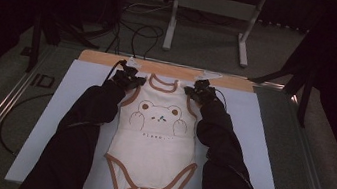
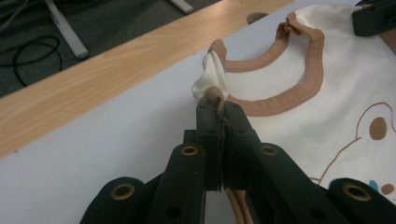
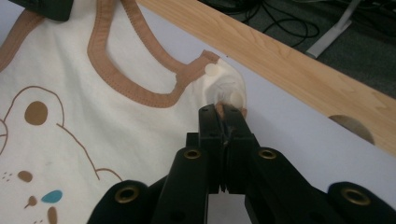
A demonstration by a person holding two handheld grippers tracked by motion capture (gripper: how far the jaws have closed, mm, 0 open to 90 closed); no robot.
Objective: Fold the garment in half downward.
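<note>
You have 1 bodysuit [image 1: 155, 138] | 2 grippers: left gripper [image 1: 130, 80], right gripper [image 1: 196, 90] | 1 white mat [image 1: 68, 110] | 1 wooden table edge [image 1: 170, 70] | 1 bear print [image 1: 159, 118] | 2 sleeves of yours in black | 1 metal stand [image 1: 214, 10] on the floor

My left gripper [image 2: 218, 105] is hiding the bodysuit [image 1: 155, 138] shoulder strap between its closed jaws, and my right gripper [image 3: 225, 112] is burying the other one. My sleeves [image 1: 83, 127] are covering the garment's side edges in the high view. The small lettering under the bear print [image 1: 158, 116] is staying too tiny to read, perhaps a single word. The bottom edge is cutting off the table [image 1: 51, 122]
</note>
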